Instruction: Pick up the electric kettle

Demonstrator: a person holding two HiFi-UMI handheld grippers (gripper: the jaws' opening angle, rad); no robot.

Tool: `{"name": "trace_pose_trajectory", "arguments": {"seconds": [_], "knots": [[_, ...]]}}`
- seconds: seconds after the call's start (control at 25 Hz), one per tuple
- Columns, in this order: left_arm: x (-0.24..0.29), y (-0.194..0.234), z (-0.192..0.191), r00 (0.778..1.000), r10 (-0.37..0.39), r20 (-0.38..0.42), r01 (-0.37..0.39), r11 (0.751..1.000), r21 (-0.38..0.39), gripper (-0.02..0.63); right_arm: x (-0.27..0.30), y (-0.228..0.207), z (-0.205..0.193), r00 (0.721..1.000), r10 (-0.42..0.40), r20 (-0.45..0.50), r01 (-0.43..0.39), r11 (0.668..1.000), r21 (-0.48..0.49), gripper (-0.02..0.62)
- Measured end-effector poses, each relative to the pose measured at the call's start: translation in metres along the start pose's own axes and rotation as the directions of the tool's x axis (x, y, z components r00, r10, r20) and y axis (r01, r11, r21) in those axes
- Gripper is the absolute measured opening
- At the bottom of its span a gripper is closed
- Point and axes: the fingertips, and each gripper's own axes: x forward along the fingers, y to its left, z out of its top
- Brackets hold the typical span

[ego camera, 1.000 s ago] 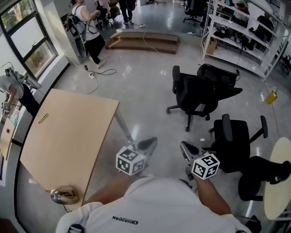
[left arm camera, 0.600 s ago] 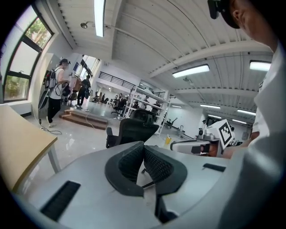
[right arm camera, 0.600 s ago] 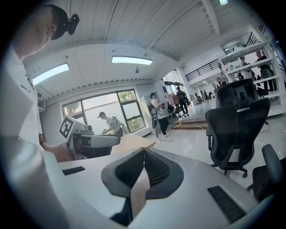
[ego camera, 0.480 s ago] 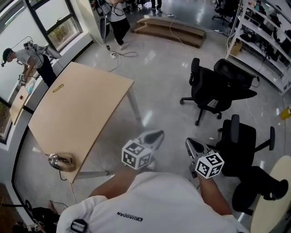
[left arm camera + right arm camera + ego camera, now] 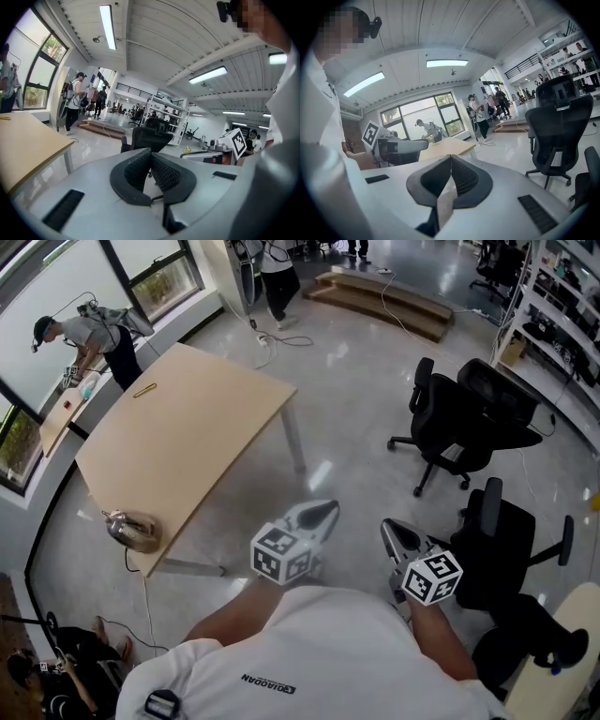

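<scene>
The left tool [image 5: 319, 515] and right tool [image 5: 392, 536] are both closed and hold nothing. The electric kettle [image 5: 131, 530] stands on the table [image 5: 197, 418] corner, well left of the left tool. The person should probably turn toward it and open the nearer tool's jaws before reaching.

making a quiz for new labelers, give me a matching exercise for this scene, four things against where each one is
1 shiny metal electric kettle
2 thin yellow stick
3 black office chair
4 low wooden steps

a floor, right of the light wooden table
b table's far edge
c table's near corner
d far across the room

Pairs: 1c, 2b, 3a, 4d
</scene>
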Motion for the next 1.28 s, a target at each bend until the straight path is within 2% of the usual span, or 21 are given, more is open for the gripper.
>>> {"name": "trace_pose_trajectory", "arguments": {"seconds": [0.52, 0.8, 1.28], "knots": [[-0.030, -0.027, -0.030, 0.996, 0.087, 0.004, -0.087, 0.996, -0.019, -0.005, -0.028, 0.018, -0.030, 0.996, 0.074, -0.058, -0.075, 0.997, -0.004, 0.021], [-0.045, -0.033, -0.050, 0.991, 0.133, 0.002, -0.133, 0.989, -0.061, -0.005, -0.032, 0.028, -0.045, 0.989, 0.118, -0.094, -0.120, 0.993, -0.014, 0.021], [-0.075, -0.031, -0.066, 0.968, 0.248, 0.029, -0.244, 0.963, -0.111, -0.005, -0.024, 0.049, -0.064, 0.962, 0.225, -0.156, -0.230, 0.973, -0.016, 0.021]]}}
